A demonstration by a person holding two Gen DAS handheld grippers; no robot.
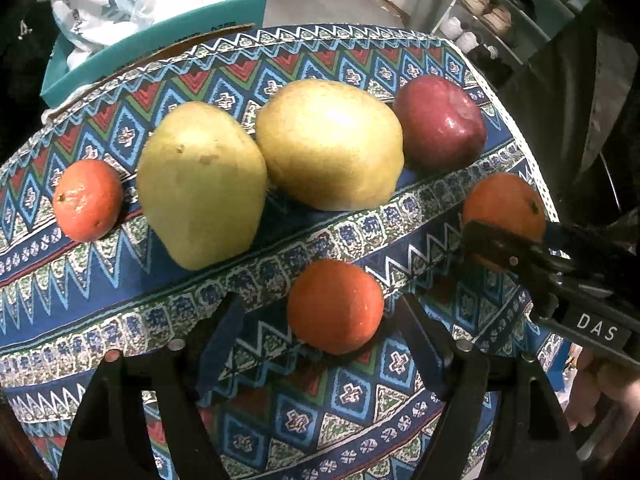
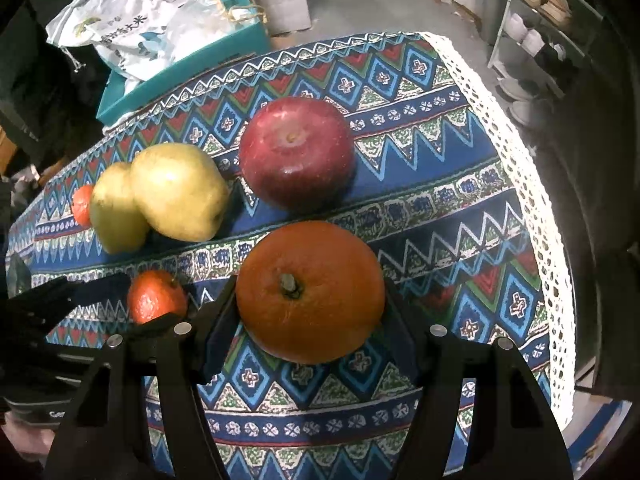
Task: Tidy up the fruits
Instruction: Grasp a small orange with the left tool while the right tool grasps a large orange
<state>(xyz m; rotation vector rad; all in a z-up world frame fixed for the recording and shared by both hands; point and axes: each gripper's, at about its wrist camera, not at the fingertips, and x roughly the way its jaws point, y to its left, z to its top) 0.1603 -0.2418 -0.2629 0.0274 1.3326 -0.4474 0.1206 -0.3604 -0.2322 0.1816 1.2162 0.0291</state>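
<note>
On the patterned tablecloth [image 1: 120,304] lie two yellow pears [image 1: 200,184] [image 1: 332,144], a red apple [image 1: 440,120], and a small tangerine [image 1: 86,200] at the far left. My left gripper [image 1: 320,316] is open, its fingers either side of a small tangerine [image 1: 335,306] with a gap on the left. My right gripper [image 2: 308,304] has its fingers against both sides of a large orange [image 2: 310,292], which rests on the cloth. That orange [image 1: 504,212] and the right gripper's finger show in the left wrist view. The apple [image 2: 296,152] sits just beyond the orange.
A teal box [image 1: 160,48] with plastic bags stands behind the table's far left edge. A shelf rack [image 1: 492,16] with shoes stands at the right. The tablecloth's white lace edge [image 2: 532,200] marks the table's right side, close to the orange.
</note>
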